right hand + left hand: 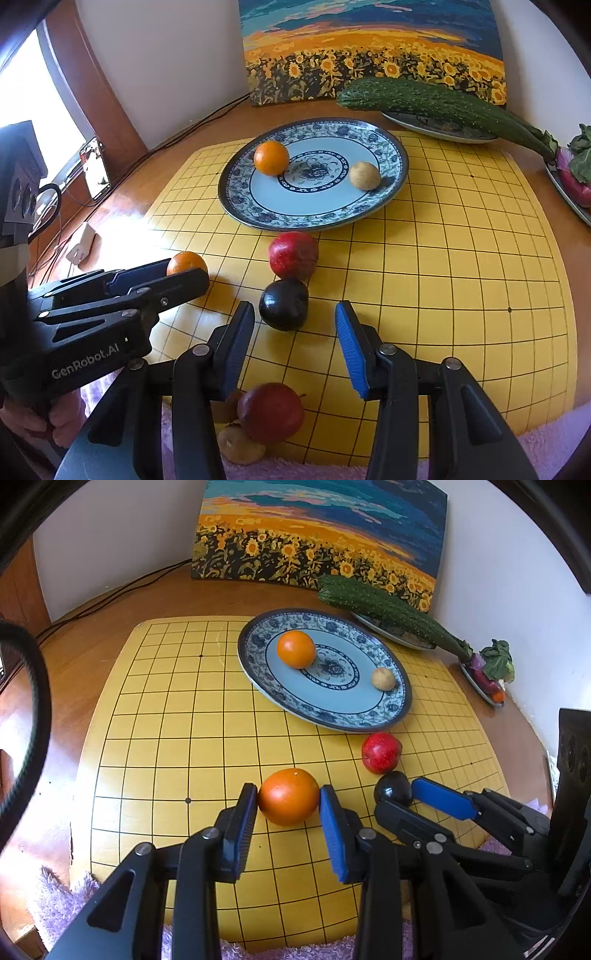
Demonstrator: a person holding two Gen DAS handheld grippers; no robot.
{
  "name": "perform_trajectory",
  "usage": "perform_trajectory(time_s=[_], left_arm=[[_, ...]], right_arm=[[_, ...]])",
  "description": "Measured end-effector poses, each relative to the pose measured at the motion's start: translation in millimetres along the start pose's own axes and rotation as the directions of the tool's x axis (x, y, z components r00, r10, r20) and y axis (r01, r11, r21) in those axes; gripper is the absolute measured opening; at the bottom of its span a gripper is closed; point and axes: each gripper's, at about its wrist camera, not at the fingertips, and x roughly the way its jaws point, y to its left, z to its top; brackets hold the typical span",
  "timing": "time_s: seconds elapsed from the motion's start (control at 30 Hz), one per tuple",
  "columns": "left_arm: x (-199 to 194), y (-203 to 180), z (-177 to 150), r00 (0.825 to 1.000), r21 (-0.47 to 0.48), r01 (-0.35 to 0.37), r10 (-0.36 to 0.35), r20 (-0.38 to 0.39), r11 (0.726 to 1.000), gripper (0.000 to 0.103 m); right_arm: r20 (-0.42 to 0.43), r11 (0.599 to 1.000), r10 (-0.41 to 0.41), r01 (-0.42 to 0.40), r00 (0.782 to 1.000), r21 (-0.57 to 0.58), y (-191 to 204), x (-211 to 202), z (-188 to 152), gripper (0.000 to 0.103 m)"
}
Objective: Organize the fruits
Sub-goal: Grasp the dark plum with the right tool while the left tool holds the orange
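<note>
The orange (288,796), low in the left wrist frame, sits on the yellow board (166,720) with the left gripper (288,805) closed on its sides. It looks firm, smooth and round, so a hold across the widest part suits best. The right gripper (295,325) stands wide around the dark plum (283,303). The plate (388,709) lies beyond, above centre.

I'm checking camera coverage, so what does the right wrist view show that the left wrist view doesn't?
Only the right wrist view shows a red apple and small brownish fruits at the board's near edge, plus a phone at left. Only the left wrist view shows a small orange-red item on the far right dish. Both show the plate, the dark plum and both grippers, left and right.
</note>
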Motion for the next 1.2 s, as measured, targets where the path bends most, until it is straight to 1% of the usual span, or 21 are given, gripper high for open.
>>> perform_trajectory(time_s=[0.33, 0.4, 0.57, 0.7, 1.2], left_arm=[[-1, 0, -1, 1.0, -0.005, 0.002, -0.002, 0.003, 1.0, 0.036], [-1, 0, -1, 1.0, -0.005, 0.002, -0.002, 0.004, 1.0, 0.036], [-1, 1, -1, 1.0, -0.009, 0.016, -0.016, 0.002, 1.0, 0.036], [-3, 0, 0, 1.0, -0.007, 0.021, -0.021, 0.008, 1.0, 0.036], [-10, -3, 3, 1.0, 0.002, 0.007, -0.007, 0.024, 1.0, 0.036]], right_arm=[[0.017, 1.0, 0.004, -0.004, 1.0, -0.001, 0, 1, 1, 0.047], [0.017, 1.0, 0.006, -0.006, 1.0, 0.0, 0, 1, 1, 0.045], [0.014, 1.0, 0.019, -0.019, 1.0, -0.002, 1, 2, 2, 0.036], [0.023, 1.0, 0.026, -0.026, 0.999, -0.004, 3, 3, 2, 0.03], [0.058, 0.999, 0.045, -0.046, 0.997, 0.013, -1, -8, -1, 0.029]])
